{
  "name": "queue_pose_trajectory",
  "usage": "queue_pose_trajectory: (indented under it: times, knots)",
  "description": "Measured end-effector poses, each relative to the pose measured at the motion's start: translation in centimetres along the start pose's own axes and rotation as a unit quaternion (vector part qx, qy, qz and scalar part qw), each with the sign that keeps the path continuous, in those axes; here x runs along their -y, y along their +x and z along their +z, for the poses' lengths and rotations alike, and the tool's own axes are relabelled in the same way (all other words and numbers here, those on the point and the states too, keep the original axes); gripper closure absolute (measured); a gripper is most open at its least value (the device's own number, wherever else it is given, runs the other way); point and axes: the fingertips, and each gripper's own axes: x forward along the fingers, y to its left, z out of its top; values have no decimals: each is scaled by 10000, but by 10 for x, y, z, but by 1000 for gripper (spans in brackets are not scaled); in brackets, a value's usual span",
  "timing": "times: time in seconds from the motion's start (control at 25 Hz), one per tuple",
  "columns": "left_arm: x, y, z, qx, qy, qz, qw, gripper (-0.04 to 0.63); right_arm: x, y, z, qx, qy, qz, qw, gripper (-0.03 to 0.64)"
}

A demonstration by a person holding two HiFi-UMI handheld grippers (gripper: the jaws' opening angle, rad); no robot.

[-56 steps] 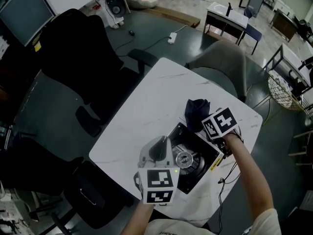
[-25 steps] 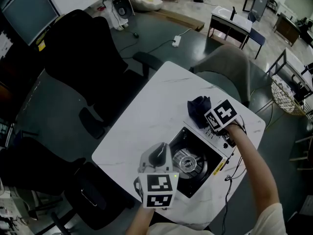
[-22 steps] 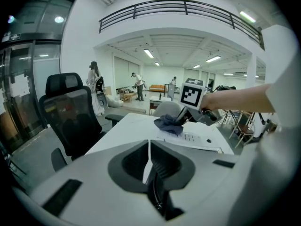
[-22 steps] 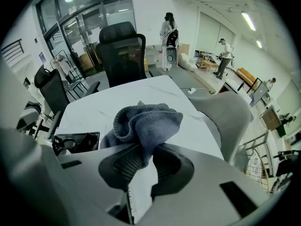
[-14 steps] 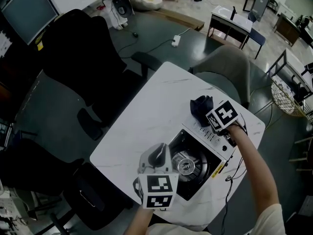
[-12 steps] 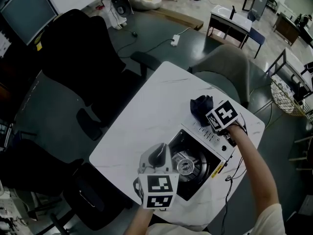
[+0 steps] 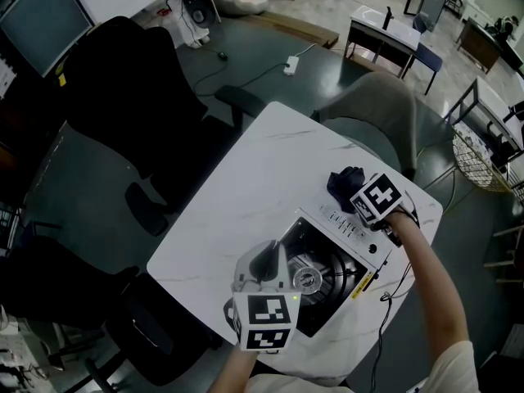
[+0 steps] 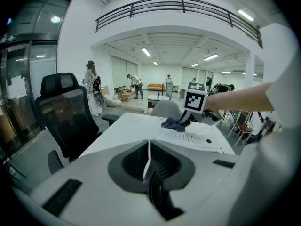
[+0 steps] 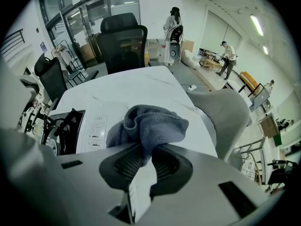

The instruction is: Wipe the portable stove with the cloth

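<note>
Portable stove (image 7: 332,256) on white table (image 7: 237,195), right tool (image 7: 357,191) with dark cloth (image 7: 343,179) at its far edge, left tool (image 7: 264,250) nearby

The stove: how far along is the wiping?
Done: the right gripper has the cloth clamped in its jaws. In hand: the cloth sits at the far corner of the stove, by its white control panel. Left, as far as I can tell: the dark burner area, which the cloth isn't touching. The left gripper hovers shut nearby.

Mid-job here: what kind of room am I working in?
Probably an open-plan office or lab hall: black office chairs beside the white table, a monitor nearby, and a railed mezzanine overhead.
</note>
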Motion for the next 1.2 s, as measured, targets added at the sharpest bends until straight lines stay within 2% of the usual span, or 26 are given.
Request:
queue_pose_trajectory:
  times: [0.52,1.2]
  knots:
    - [16,-3,3,50,64,-116,9999,572,1,-6,-41,-266,7,9,9996,555]
    - [30,-20,6,161,106,-178,9997,572,8,-21,-98,-533,316,-137,9980,555]
